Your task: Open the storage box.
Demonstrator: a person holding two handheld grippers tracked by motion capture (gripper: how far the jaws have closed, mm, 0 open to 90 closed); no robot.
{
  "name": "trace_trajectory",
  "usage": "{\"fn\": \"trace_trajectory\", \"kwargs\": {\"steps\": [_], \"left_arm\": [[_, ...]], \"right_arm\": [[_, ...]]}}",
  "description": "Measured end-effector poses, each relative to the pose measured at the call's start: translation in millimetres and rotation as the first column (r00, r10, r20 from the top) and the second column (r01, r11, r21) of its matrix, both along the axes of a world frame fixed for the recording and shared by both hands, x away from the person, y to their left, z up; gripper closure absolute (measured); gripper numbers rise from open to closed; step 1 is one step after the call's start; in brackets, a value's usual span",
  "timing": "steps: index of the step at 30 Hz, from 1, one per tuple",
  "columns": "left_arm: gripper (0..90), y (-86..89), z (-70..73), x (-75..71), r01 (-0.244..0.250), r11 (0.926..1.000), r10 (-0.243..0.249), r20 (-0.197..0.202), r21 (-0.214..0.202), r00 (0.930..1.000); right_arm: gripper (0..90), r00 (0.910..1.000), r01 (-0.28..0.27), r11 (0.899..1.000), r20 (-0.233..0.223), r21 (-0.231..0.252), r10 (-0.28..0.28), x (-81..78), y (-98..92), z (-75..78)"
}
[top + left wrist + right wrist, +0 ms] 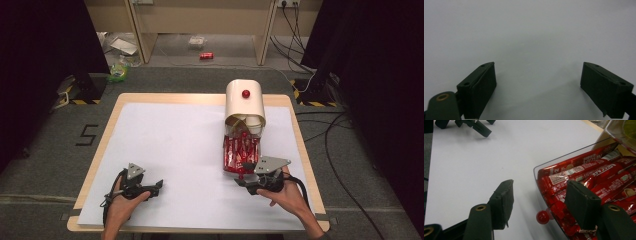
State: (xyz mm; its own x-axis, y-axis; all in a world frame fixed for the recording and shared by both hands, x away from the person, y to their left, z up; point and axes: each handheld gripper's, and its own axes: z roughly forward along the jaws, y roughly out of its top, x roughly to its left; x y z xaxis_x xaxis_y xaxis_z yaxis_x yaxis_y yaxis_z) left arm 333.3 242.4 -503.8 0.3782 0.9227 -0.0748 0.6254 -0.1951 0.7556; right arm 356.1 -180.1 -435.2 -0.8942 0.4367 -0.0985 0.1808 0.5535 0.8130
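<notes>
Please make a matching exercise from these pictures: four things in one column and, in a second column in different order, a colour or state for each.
Things
1. left gripper
2. coffee sticks
3. drawer knob
4. cream cabinet

Descriptions
A. a small red ball on the clear drawer front
B. stands at the far edge of the table
C. open over bare white surface
D. red packets lying in the clear drawer

Pairs: 1-C, 2-D, 3-A, 4-B

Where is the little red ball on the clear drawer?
The red ball is the knob on the clear drawer's front, right between the right gripper's open jaws; in the high view it sits low on the table's right side.
</notes>
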Motion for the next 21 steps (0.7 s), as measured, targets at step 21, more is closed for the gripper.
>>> {"fn": "trace_trajectory", "kwargs": {"steps": [21], "left_arm": [[12.7, -0.5, 0.0, -0.1, -0.001, 1.0000, 0.001, 0.001, 0.007, 1.0000]], "right_arm": [[39.1, 0.9918, 0.116, 0.993, 0.051, 0.025, -0.117, 5.3, -7.3, 8.8]]}}
